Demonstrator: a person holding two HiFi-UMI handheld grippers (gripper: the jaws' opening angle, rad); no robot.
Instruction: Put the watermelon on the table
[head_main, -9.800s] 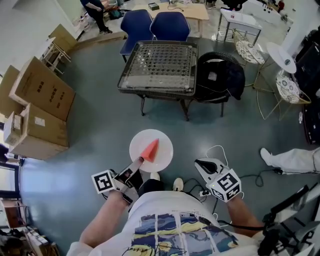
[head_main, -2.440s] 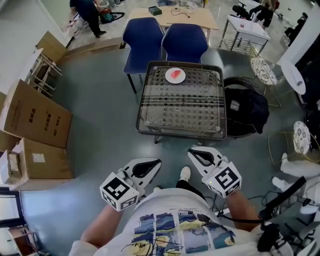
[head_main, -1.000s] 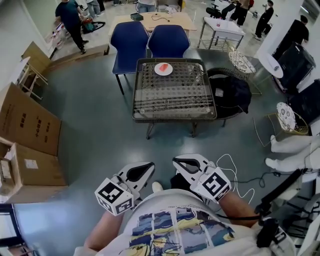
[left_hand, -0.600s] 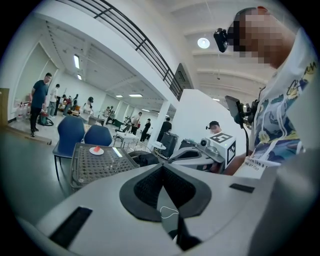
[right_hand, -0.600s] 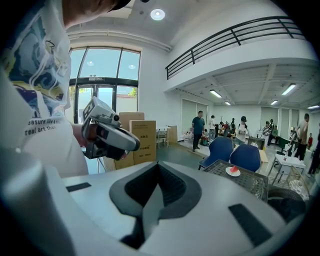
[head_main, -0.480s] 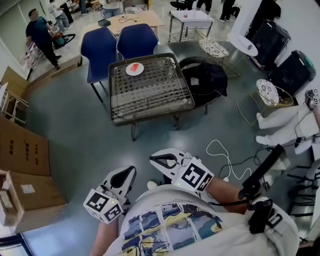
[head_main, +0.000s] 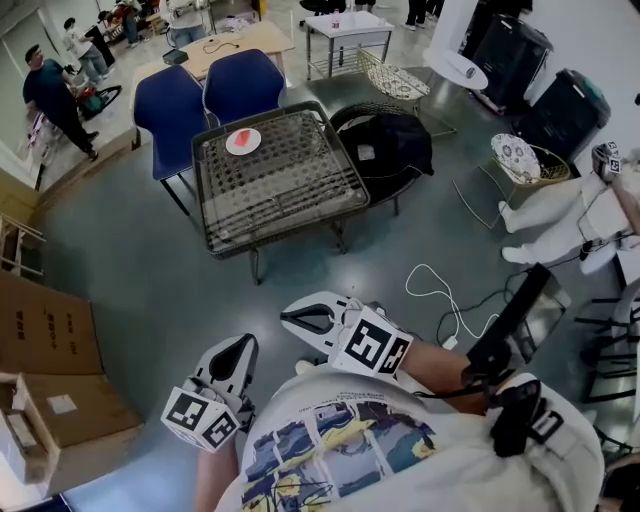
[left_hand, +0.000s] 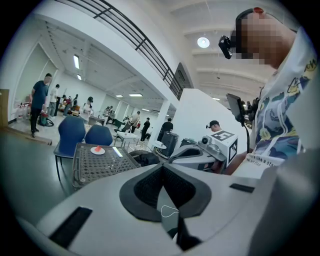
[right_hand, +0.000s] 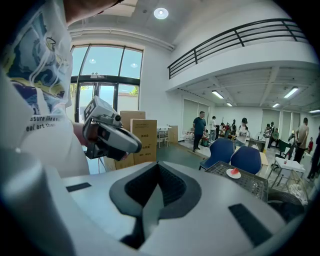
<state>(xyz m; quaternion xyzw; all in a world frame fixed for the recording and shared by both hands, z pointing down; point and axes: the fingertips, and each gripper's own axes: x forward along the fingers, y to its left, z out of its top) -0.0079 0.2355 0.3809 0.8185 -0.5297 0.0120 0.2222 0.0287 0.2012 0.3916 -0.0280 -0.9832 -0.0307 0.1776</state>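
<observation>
Far left, cardboard boxes (head_main: 45, 330) sit on the floor (head_main: 130, 260). Now the person's left arm: the elbow's tucked in and the left forearm (head_main: 207, 480) runs forward beside the body. The left tongs (head_main: 240, 345) is held low by the hip, nosing forward and a touch downward. Its jaws are pressed right together, tip to tip, with nothing caught between them; its own camera shows just the closed seam. The marker cube (head_main: 200, 420) rides on the back of it, nearest the body.

Look up past that and there it is: the watermelon (head_main: 243, 134), a red wedge lying on a white plate (head_main: 243, 145). The plate stands on the counter (head_main: 285, 212), at its far left corner, just in front of two blue chairs (head_main: 168, 105). It's well apart from both tongs, with a stretch of floor between.

Moving right, the other arm is bent too, with the right forearm (head_main: 440, 362) coming in across the belly. The right tongs (head_main: 288, 318) sits a little farther forward than the left one, angled over toward the left and dipping slightly. The jaws are closed tight here as well, and empty. The two tongs are side by side, near each other but not touching.

Further right, a black bag (head_main: 390, 140) lies slumped just beside the counter. A white cable (head_main: 440, 290) loops across the floor.
</observation>
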